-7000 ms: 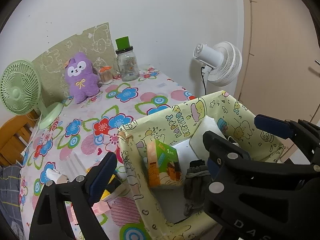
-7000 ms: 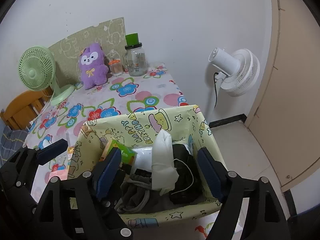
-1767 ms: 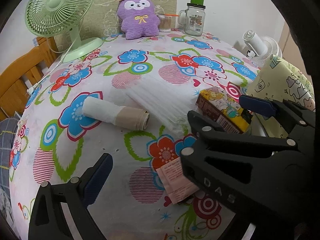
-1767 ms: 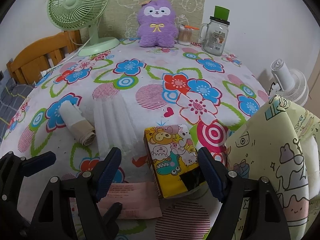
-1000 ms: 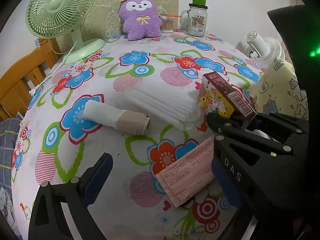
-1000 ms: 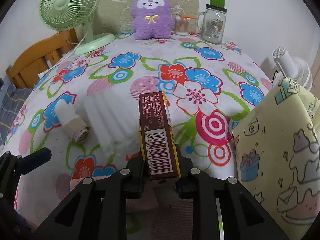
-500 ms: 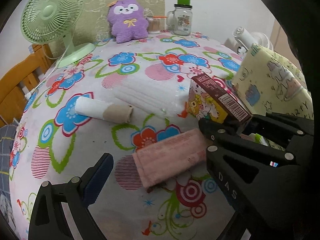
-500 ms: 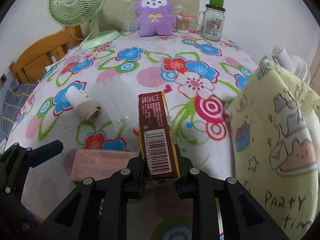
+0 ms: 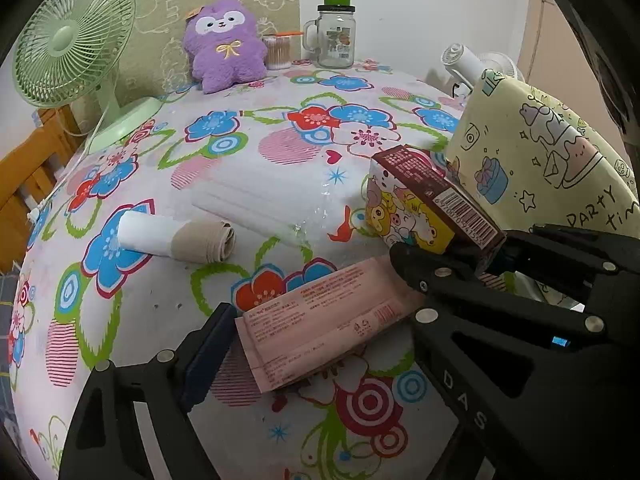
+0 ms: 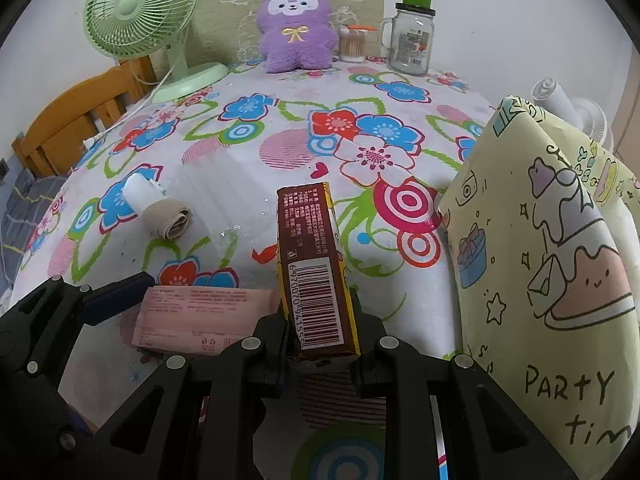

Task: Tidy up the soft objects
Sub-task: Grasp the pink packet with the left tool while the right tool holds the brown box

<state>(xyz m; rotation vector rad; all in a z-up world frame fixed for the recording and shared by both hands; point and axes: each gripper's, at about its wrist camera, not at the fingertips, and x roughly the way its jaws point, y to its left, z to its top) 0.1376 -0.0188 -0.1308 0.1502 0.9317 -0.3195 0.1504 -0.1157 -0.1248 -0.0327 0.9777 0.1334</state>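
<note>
- Two views cover one flowered tablecloth [image 9: 280, 160], and each shows something the other hides.
- Left wrist view: the left gripper [image 9: 316, 316] has its jaws closing, with the pink packet [image 9: 320, 320] lying flat on the cloth between them. Its left finger [image 9: 204, 344] sits just beside the packet's near end; the right finger is hidden behind the other tool's black frame, so contact there cannot be told.
- Only this view shows the cartoon-printed face of the box [image 9: 416, 216] and how it tilts, lifted above the packet's far end, beside the yellow fabric bin [image 9: 540, 152].
- It also shows the rolled cloth [image 9: 180, 234] side-on, white at one end and beige at the other, and the clear-wrapped white pack [image 9: 272, 192] beyond it.
- Right wrist view: the right gripper [image 10: 320, 344] is clamped on the box [image 10: 316, 272], both jaws pressing its sides, the barcode edge facing the camera. The printed face is hidden here.
- This view shows the packet [image 10: 204, 312] left of the box, with one blue-padded finger [image 10: 116, 296] of the left gripper at its left edge.
- The bin [image 10: 540, 240] fills the right side, its "PARTY" lettering readable.
- At the far edge in both views stand a green fan [image 10: 140, 12], a purple plush toy [image 10: 296, 24] and a glass jar [image 10: 412, 36].
</note>
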